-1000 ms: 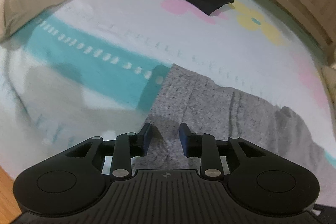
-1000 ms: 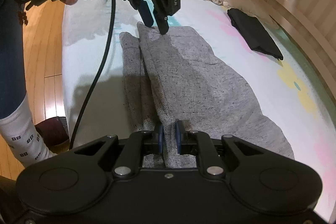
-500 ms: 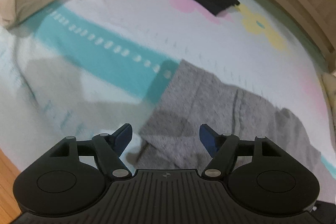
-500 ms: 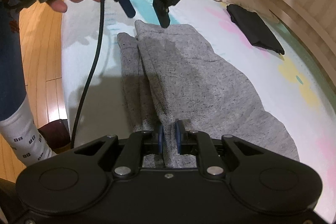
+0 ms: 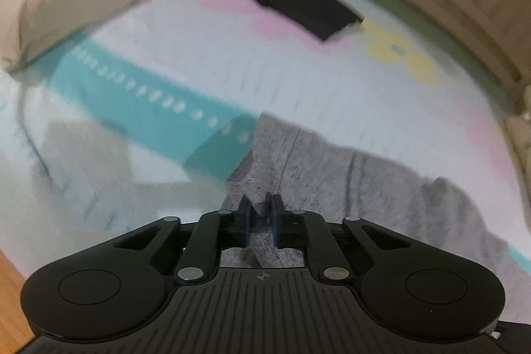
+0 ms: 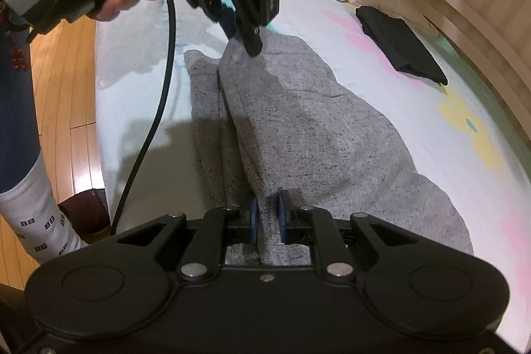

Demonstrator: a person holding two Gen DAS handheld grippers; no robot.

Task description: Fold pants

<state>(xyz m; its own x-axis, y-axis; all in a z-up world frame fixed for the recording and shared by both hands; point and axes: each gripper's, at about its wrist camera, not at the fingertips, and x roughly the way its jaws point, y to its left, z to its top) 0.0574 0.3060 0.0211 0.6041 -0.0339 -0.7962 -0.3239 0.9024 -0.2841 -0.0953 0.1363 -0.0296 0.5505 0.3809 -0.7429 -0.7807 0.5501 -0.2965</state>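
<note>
On the bed sheet (image 6: 381,62), both hand-held grippers, left (image 5: 259,214) just closed and right (image 6: 267,214), pinch the grey pants (image 6: 315,128).

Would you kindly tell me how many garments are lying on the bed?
2: grey pants spread near the bed's edge, pinched by both claws, and a folded black garment by the pillows. Others may be out of view.

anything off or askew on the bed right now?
Nothing damaged or spilled. The grey pants lie unevenly: one leg's edge sticks out to the left of the other rather than stacked flush. Both grippers, left and right, are shut on the fabric. A folded black garment lies apart.
</note>
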